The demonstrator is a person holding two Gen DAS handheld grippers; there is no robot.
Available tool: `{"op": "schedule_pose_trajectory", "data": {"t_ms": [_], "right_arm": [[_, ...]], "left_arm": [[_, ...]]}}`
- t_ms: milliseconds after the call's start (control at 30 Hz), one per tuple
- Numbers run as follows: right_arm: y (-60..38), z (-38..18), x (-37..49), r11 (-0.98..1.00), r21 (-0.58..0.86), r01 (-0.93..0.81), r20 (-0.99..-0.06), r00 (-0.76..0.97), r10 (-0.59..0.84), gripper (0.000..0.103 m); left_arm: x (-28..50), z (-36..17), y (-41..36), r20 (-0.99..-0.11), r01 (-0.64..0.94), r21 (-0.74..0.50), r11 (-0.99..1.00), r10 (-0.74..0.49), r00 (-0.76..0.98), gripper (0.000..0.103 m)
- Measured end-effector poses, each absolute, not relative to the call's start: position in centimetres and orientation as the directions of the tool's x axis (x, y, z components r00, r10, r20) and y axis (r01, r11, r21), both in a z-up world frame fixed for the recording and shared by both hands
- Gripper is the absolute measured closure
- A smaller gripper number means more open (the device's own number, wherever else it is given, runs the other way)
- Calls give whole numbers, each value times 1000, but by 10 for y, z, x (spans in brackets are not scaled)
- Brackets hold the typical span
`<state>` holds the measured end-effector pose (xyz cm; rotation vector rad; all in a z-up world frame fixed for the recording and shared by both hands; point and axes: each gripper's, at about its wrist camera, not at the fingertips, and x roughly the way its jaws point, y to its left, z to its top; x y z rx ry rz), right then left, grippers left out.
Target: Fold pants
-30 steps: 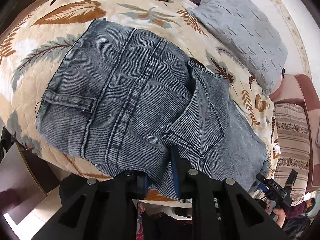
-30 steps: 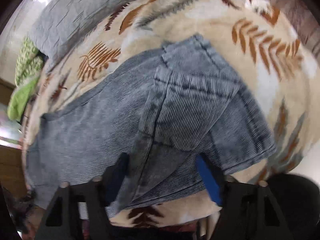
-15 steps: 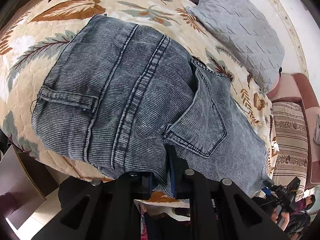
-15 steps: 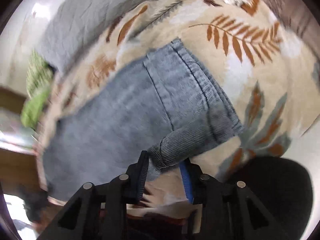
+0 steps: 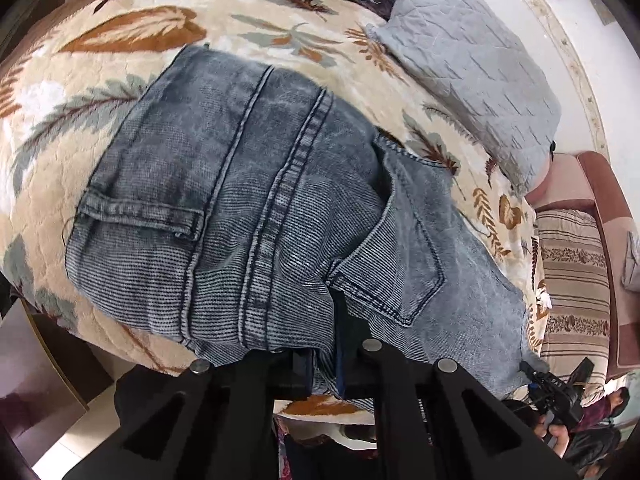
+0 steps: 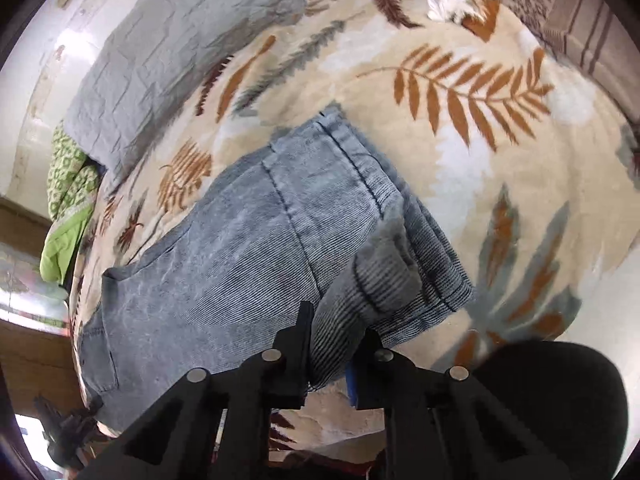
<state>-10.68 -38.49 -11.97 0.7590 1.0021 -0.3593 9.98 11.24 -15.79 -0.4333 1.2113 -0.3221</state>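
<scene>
Grey-blue denim pants lie folded on a leaf-patterned blanket; the back pocket faces up. My left gripper is shut on the pants' near edge by the waist seams. In the right wrist view the pants stretch away to the left and my right gripper is shut on a bunched fold of the leg end near the bed's edge.
A grey quilted pillow lies at the back of the bed and shows in the right wrist view. Green bedding sits beside it. A striped cushion is to the right. The bed edge is just below the grippers.
My right gripper has closed on the leg end and pulled it back toward the bed's near edge. My left gripper keeps its hold and has closed tighter on the waist edge.
</scene>
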Motion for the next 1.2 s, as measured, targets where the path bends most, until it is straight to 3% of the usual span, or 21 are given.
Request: {"op": "schedule_pose_trajectory", "data": {"t_ms": [333,700,933,1200], "right_arm": [[-392,-45,-72,763,458,457,-730,683,30,90],[-416,-11,25,814,403,418,-682,730,-38,90],[-434,-31,105,827,372,421,-689,722,-58,90],[-449,-84,177,831,327,450,-736,673,-75,90]], "left_arm": [[112,-97,110,-777,117,-485,867,-488,397,97],[222,-31,69,-743,190,-440,878,-475,471,97],[302,-42,39,-777,141,-400,905,-417,472,97],[373,-108,16,-847,33,-356,934,-338,410,96]]}}
